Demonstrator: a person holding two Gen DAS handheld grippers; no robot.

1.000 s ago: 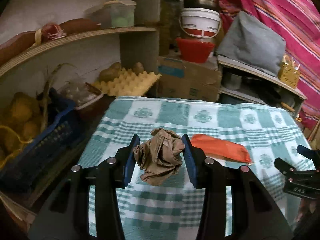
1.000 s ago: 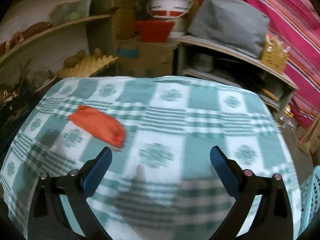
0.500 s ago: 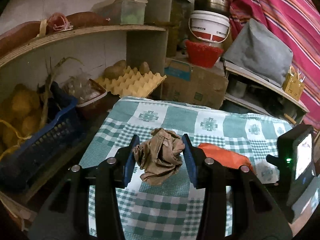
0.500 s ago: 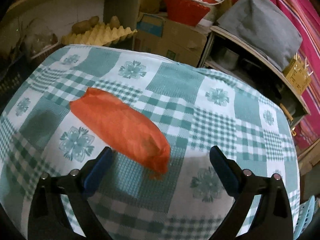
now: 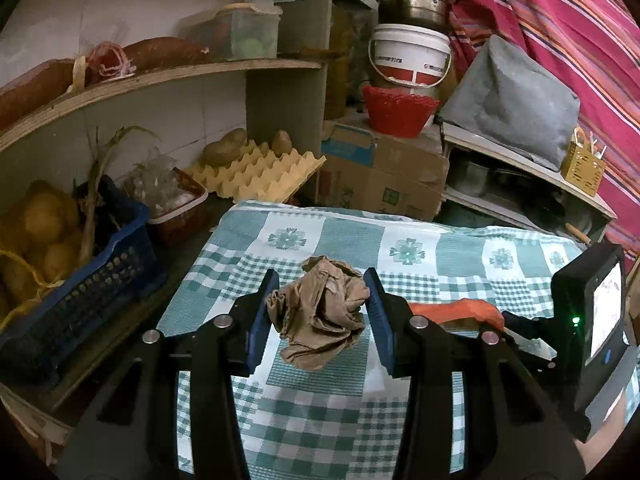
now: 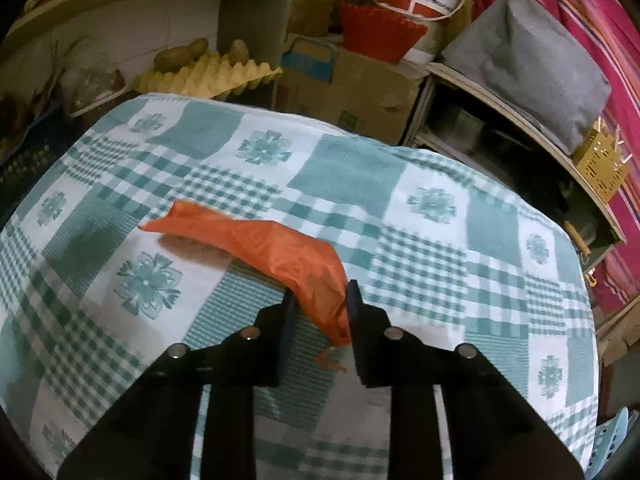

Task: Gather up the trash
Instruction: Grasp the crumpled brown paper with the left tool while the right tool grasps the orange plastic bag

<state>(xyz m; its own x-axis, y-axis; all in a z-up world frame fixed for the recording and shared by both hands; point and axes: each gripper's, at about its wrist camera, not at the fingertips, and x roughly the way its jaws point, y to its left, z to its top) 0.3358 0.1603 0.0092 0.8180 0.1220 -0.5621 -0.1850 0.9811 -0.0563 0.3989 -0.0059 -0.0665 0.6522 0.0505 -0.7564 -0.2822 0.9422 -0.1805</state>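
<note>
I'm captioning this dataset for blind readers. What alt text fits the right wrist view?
The right gripper is shut on the near end of an orange plastic bag whose far end trails away to the left across a green-and-white checked tablecloth. Behind the table stand an egg tray with potatoes, a cardboard box and a red basket.

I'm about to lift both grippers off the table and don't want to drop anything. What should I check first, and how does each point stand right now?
1. Left gripper shut on the crumpled brown paper: ok, pads press both sides.
2. Brown paper off the tablecloth: ok, it hangs between the pads.
3. Right gripper shut on the orange wrapper: ok, but only its near end is pinched.
4. Wrapper fully lifted: not ok, its far end lies on the cloth.
5. Grip firm enough on the wrapper: cannot tell.
6. Trash bin in reach: cannot tell, none is visible.
</note>
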